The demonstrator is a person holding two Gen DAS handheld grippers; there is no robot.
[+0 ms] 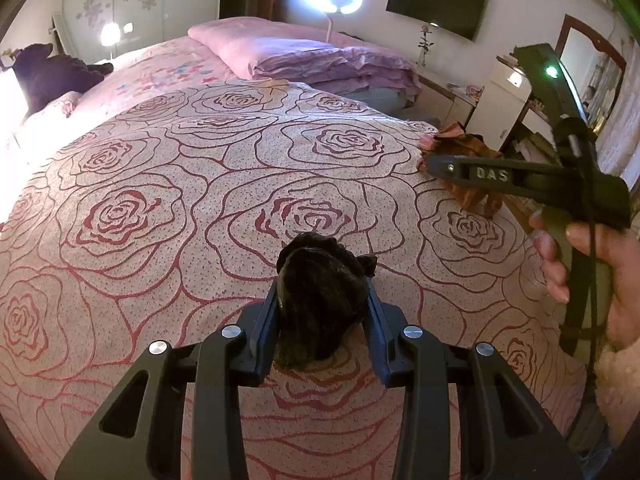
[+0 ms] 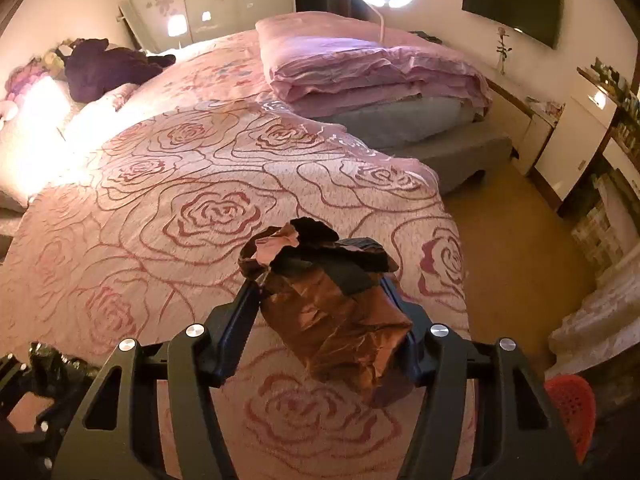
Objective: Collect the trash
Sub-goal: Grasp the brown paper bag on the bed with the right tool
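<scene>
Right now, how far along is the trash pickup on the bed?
Both pieces look picked up: the left gripper is shut on a crumpled black wrapper, the right gripper on crumpled brown paper. No other litter shows on the rose bedspread. Left: dropping both off, possibly in the red basket on the floor.

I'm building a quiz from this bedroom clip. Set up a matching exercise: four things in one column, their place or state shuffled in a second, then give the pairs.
Things:
1. crumpled black bag
2. crumpled brown paper
3. folded pink quilt
4. red basket

Place or state:
A. on the floor beside the bed
B. gripped in the left tongs
C. stacked at the far end of the bed
D. gripped in the right tongs

Pairs: 1-B, 2-D, 3-C, 4-A
</scene>
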